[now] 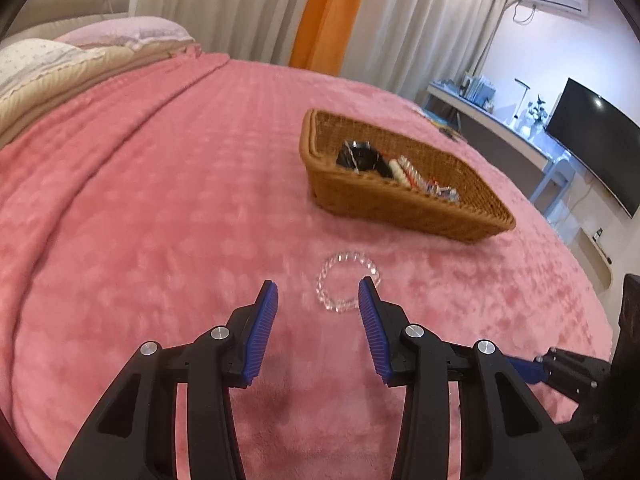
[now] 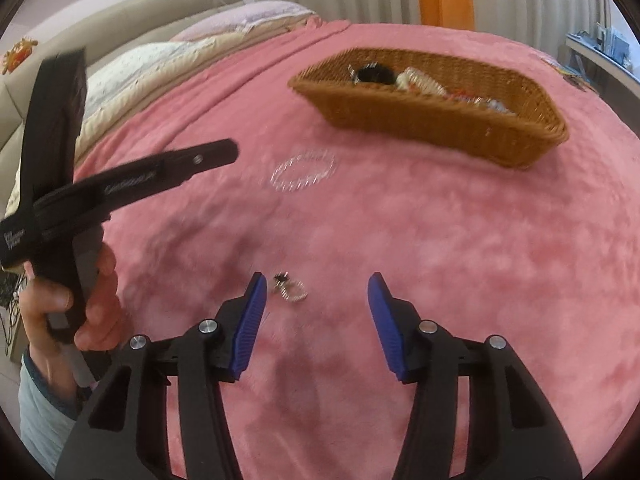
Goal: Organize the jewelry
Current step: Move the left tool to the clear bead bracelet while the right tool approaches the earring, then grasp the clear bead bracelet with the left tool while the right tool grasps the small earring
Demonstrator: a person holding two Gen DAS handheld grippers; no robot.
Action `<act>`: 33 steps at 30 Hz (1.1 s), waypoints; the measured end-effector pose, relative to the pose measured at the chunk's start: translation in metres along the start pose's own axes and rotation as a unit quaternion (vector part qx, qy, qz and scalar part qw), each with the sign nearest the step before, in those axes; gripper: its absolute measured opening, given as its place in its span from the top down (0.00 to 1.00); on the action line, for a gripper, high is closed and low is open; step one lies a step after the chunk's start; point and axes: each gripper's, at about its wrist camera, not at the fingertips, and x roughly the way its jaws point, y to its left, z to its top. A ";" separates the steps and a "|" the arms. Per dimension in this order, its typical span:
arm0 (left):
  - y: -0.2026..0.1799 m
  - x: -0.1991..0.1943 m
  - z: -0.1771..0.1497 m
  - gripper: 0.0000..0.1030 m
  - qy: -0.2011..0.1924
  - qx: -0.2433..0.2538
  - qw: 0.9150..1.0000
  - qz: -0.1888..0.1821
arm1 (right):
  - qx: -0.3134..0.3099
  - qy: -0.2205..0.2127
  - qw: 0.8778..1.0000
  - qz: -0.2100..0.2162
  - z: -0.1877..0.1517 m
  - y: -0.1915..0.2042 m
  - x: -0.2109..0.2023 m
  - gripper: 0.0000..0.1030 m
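A clear bead bracelet [image 1: 347,282] lies on the pink blanket, just ahead of my open left gripper [image 1: 319,286]; the right fingertip overlaps its edge. It also shows in the right wrist view [image 2: 304,174]. A wicker basket [image 1: 404,204] beyond it holds a black item, a pale bead bracelet and other small jewelry; the basket is also in the right wrist view [image 2: 440,124]. My right gripper [image 2: 318,280] is open and empty, with a small silver ring-like piece [image 2: 291,289] lying close to its left fingertip. The left gripper's body [image 2: 132,184] shows at left in that view.
The pink blanket [image 1: 160,200] covers the bed, with pillows [image 1: 60,64] at the far left. Curtains stand behind. A desk with a black monitor [image 1: 596,140] is at the right beyond the bed edge.
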 end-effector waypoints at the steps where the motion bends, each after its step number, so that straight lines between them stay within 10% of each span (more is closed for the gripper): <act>1: 0.000 0.001 -0.001 0.61 0.003 -0.001 1.000 0.000 | 0.000 0.001 1.000 0.000 0.000 0.002 0.002 0.55; 33: -0.020 0.060 0.006 0.66 0.081 0.022 0.996 0.018 | 0.005 0.007 0.999 -0.048 -0.005 -0.015 0.007 0.84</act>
